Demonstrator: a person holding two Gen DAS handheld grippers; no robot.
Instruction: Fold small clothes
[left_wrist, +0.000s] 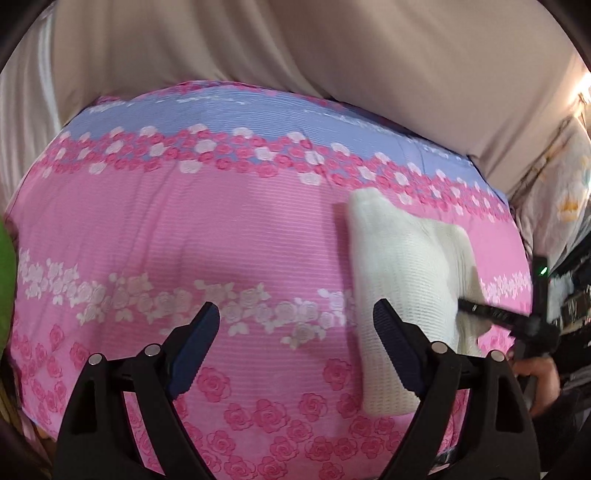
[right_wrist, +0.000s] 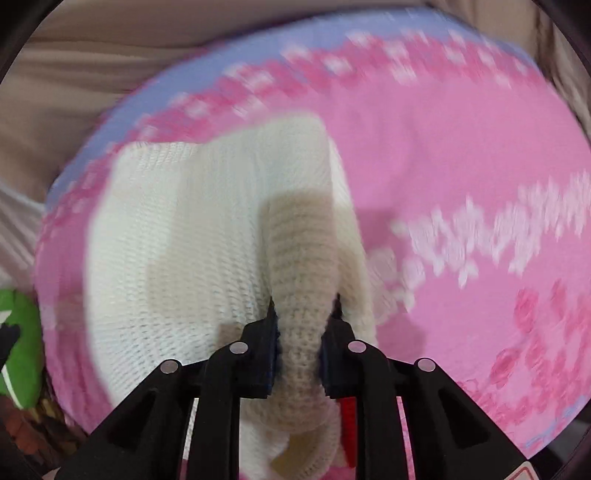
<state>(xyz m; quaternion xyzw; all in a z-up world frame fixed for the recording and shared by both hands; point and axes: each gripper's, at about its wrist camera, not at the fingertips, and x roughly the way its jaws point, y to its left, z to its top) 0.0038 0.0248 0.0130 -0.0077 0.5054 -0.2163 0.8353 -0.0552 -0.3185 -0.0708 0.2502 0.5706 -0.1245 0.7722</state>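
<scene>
We see a cushioned surface covered by a pink sheet (left_wrist: 229, 221) printed with bands of pink and white roses and a pale blue stripe along its far edge. On it, towards the right in the left wrist view, lies a white knitted garment (left_wrist: 402, 258), partly lifted into a fold.

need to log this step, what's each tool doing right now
Left tool: open, empty, above the pink floral cloth.
Right tool: shut on a bunched fold of the white knit garment.
</scene>
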